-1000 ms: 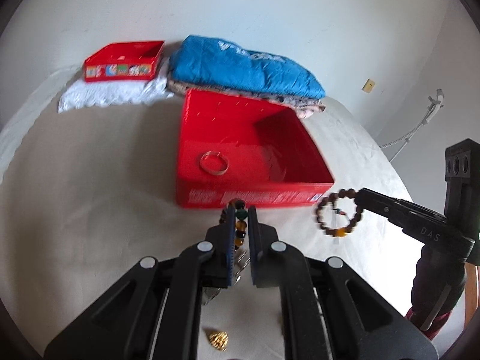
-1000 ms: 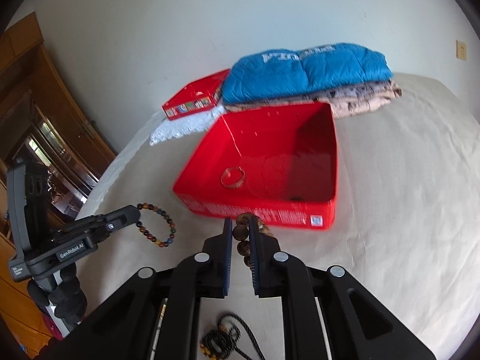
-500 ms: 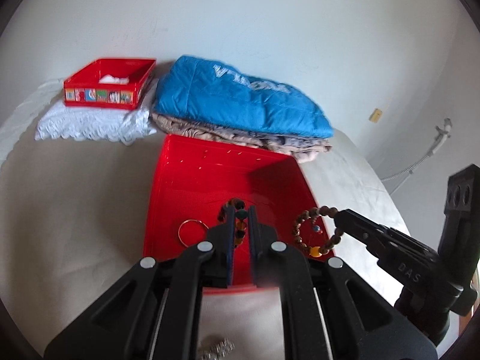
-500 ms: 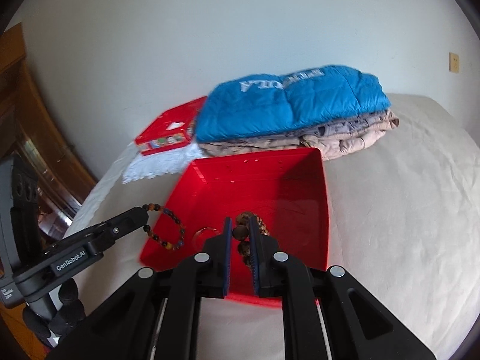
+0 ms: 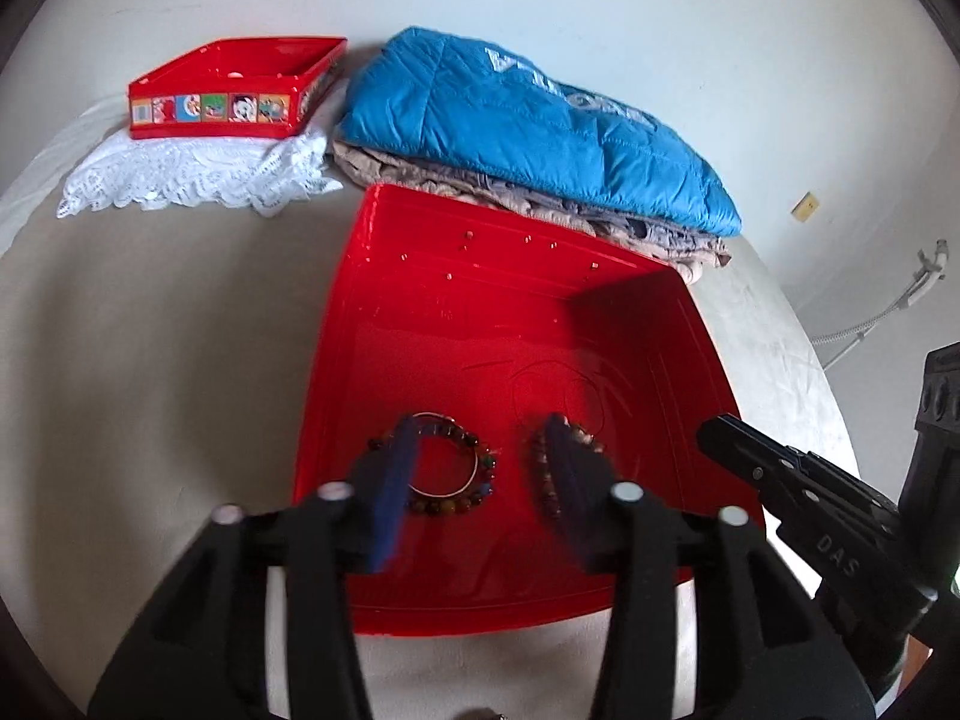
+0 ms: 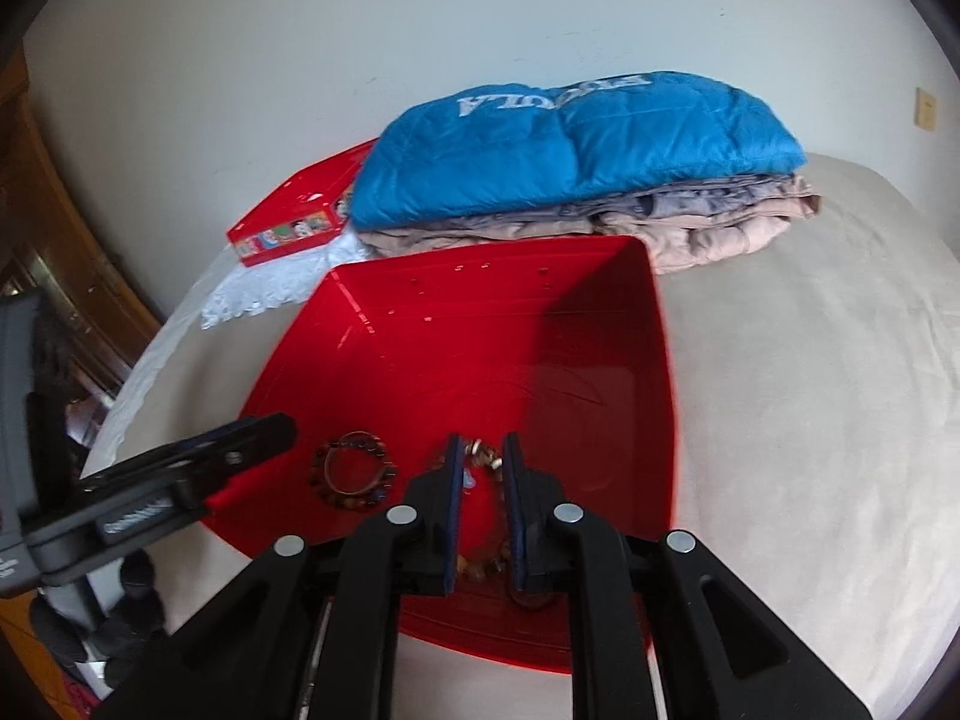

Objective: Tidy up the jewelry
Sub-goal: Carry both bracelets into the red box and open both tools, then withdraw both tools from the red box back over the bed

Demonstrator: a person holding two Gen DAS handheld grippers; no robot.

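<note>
A big red tray (image 5: 456, 294) (image 6: 456, 324) lies on the bed. My left gripper (image 5: 480, 438) hangs open over its near part. A multicolour bead bracelet (image 5: 462, 501) and a metal bangle (image 5: 441, 486) lie on the tray floor between the jaws; both show in the right wrist view (image 6: 354, 474). My right gripper (image 6: 480, 450) is open a little over the tray, with a brown wooden bead bracelet (image 6: 483, 459) lying loose between and below its fingers; it also shows in the left wrist view (image 5: 543, 480). The right gripper's finger (image 5: 780, 474) reaches in from the right.
A folded blue quilted jacket (image 5: 528, 120) on beige clothes lies behind the tray. A smaller red tin (image 5: 234, 90) sits on a white lace cloth (image 5: 186, 180) at back left. Beige bedsheet surrounds the tray; a wooden cabinet (image 6: 54, 228) stands left.
Both grippers moved forward over the red tray and opened. The multicolour bracelet dropped from the left gripper and the brown bracelet from the right; both now lie in the tray.
</note>
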